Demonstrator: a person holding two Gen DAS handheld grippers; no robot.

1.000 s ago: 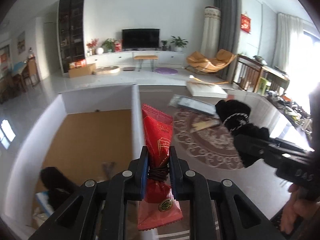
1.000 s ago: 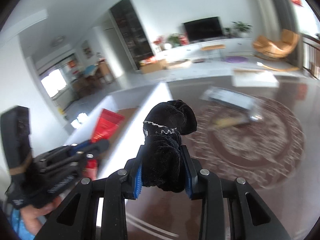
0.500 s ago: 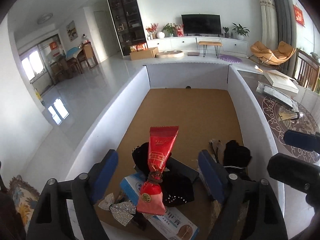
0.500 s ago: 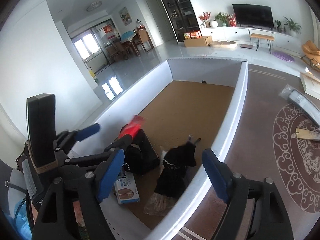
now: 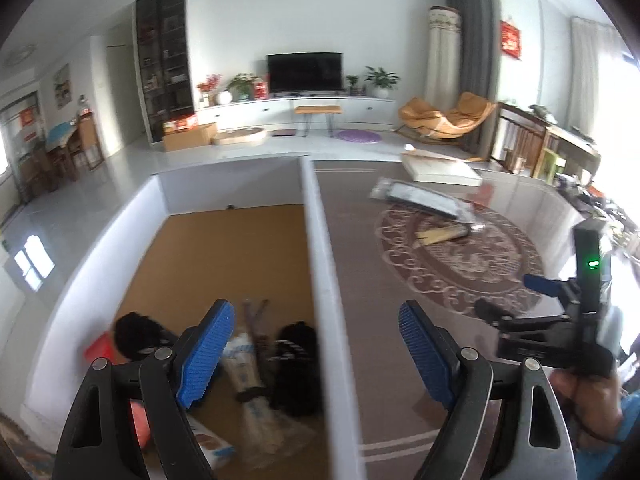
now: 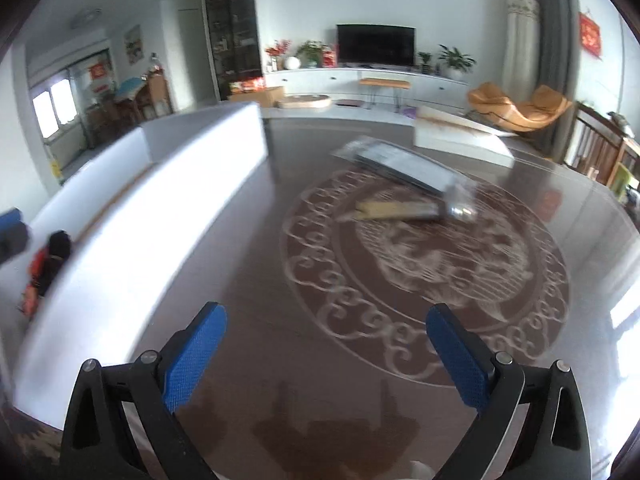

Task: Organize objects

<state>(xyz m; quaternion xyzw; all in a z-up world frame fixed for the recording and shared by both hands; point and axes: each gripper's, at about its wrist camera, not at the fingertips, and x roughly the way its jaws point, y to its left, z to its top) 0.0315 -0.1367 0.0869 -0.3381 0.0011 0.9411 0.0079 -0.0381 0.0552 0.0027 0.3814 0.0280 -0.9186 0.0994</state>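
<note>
My left gripper point(image 5: 316, 348) is open and empty, straddling the right wall of a white box point(image 5: 320, 264) with a brown floor. In the box's near end lie a black sock point(image 5: 296, 368), a red packet point(image 5: 98, 346) half under a black item point(image 5: 136, 336), and a blue-white carton point(image 5: 248, 372). My right gripper point(image 6: 326, 354) is open and empty above the dark table point(image 6: 256, 272); it also shows in the left wrist view point(image 5: 536, 304). Ahead on the table lie a clear flat package point(image 6: 404, 164) and a tan packet point(image 6: 396, 210).
A white flat box point(image 6: 456, 136) lies at the table's far edge. The white box's wall point(image 6: 132, 216) runs along the left in the right wrist view. A patterned round inlay point(image 6: 420, 280) marks the table. Shelves stand at the right point(image 5: 536, 148).
Both grippers let go of the red packet and the black sock, which now lie in the box. Both have swung right, away from the box toward the table.
</note>
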